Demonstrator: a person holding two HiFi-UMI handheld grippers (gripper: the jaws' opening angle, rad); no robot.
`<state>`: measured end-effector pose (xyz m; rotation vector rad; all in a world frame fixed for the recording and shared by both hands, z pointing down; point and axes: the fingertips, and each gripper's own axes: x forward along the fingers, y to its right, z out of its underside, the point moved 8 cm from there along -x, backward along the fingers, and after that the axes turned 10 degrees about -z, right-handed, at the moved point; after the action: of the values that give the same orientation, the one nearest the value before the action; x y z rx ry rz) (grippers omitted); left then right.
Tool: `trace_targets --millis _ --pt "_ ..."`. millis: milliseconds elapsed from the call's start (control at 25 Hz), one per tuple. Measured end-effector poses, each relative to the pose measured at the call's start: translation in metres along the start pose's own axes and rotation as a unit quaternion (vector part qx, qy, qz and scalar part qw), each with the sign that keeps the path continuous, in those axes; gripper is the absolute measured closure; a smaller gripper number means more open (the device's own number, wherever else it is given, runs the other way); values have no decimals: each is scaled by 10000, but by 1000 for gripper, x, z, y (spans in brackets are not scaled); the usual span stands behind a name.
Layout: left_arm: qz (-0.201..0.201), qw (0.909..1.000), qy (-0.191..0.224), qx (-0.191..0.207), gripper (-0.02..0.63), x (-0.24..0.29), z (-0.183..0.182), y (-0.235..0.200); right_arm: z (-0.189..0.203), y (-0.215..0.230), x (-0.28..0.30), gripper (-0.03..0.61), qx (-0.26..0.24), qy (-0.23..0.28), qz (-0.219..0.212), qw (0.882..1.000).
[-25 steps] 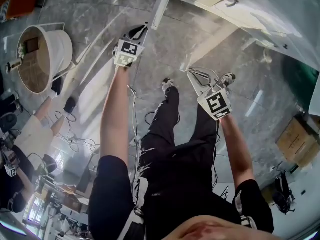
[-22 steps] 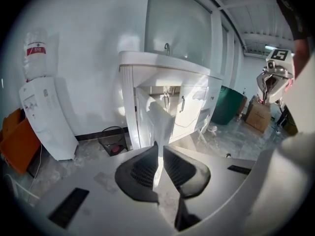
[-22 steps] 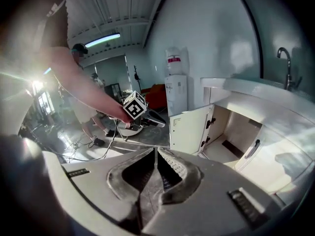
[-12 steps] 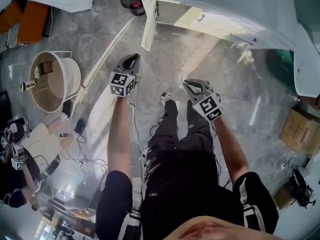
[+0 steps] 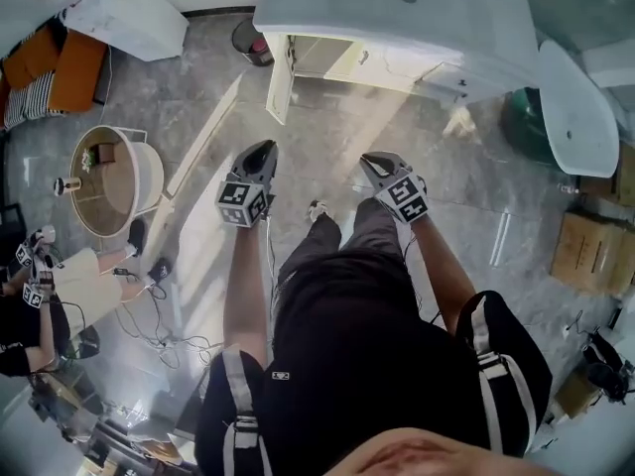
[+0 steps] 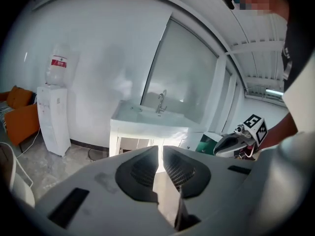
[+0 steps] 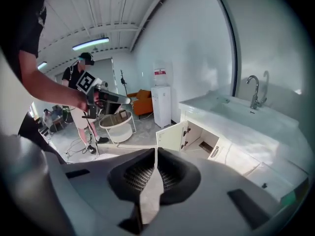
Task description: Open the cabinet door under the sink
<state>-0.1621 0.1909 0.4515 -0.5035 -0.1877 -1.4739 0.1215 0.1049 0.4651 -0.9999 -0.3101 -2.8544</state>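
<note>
Grey floor (image 5: 327,137), cabinet door (image 5: 279,79) open, left gripper (image 5: 263,148) and right gripper (image 5: 373,160) well back, fingers (image 7: 138,175) together

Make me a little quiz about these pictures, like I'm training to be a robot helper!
1. True or false: the cabinet door under the sink stands open.
2. The fingers of the right gripper hold: A) the door handle, B) nothing, C) a cup.
3. In the head view, which gripper is nearer the open door?
Key: 1 true; 2 B; 3 the left gripper.
</note>
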Motion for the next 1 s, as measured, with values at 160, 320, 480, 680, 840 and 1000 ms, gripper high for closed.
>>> trace_targets --millis 160,320,480,680,840,1000 --pt "22 9984 343 -446 575 -29 -13 24 -8 1 -20 505 20 140 154 9998" --pt "164 9985 477 -189 575 -40 -29 37 -22 5 -30 505 93 358 301 9989" --pt "187 9987 469 56 577 -44 -31 40 -29 5 -35 505 -26 415 334 9986" --pt "57 9990 427 79 575 -50 -37 39 -27 9 -46 505 -73 388 397 9984" --pt "137 9987 417 240 575 -47 -46 40 -25 13 -52 505 0 449 542 9975" --pt "224 9984 433 302 575 -48 -47 42 -21 7 -55 505 88 436 669 9968"
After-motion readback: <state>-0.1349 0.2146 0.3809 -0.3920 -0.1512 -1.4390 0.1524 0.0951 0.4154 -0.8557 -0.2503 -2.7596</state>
